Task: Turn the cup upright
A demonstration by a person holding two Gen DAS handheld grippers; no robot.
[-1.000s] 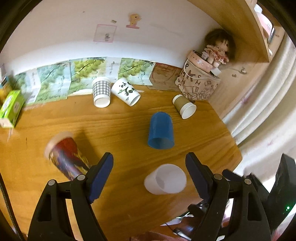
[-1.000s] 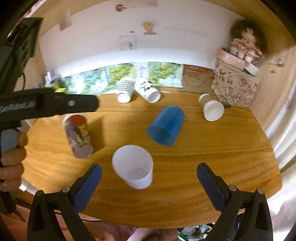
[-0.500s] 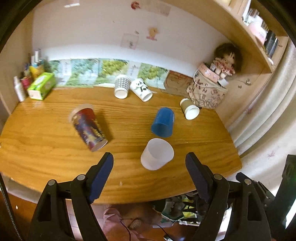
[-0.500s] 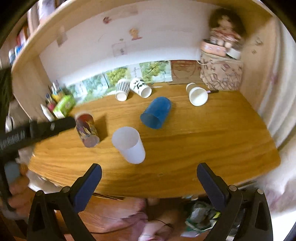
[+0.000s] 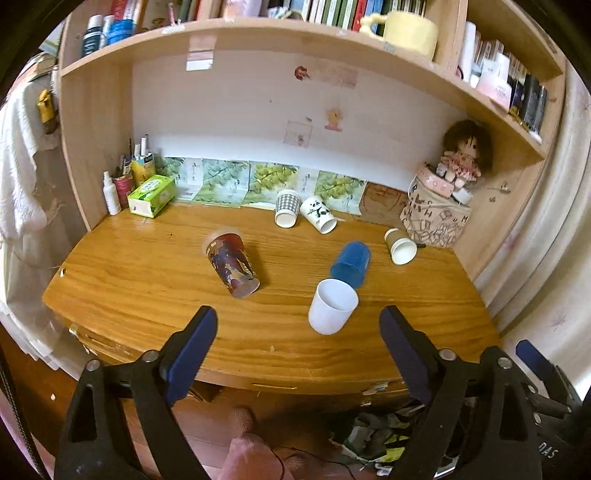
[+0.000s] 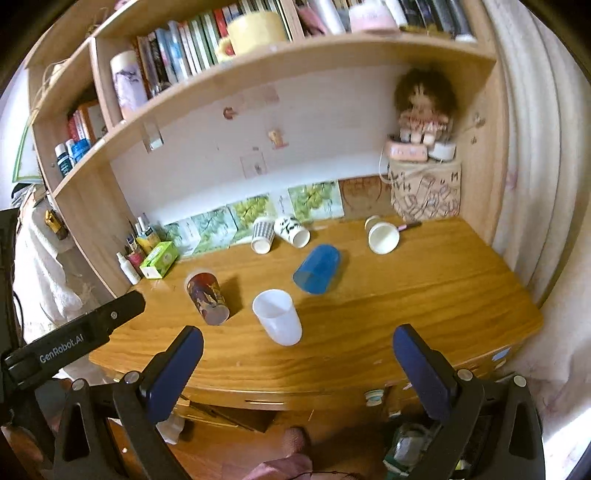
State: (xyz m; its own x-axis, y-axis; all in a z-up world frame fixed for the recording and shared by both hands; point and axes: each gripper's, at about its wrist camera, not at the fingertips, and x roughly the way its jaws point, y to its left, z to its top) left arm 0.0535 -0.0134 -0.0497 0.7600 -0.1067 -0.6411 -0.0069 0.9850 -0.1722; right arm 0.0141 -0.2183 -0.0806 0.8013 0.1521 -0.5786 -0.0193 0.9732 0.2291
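Two empty grippers, the left gripper (image 5: pixel 298 328) and right gripper (image 6: pixel 297 347), hang off the desk (image 5: pixel 147 273) edge with jaws spread, so I'd reach toward twelve o'clock and pinch the lying blue cup (image 5: pixel 351 264) mid-wall, just behind the standing white cup (image 5: pixel 332 306)

A wooden desk (image 5: pixel 140 280) stands under a shelf of books (image 6: pixel 192 48) with a yellow mug (image 5: pixel 406 31) among them. At its back left sit a green box (image 5: pixel 152 195), a white spray bottle (image 5: pixel 110 194) and a holder of pens (their details too small to tell); leaf-printed sheets (image 5: pixel 266 181) lean along the wall. At the back right a doll (image 5: pixel 463 155) sits on top of a lettered fabric bin (image 5: pixel 436 218), beside a pale curtain (image 6: pixel 546 184).
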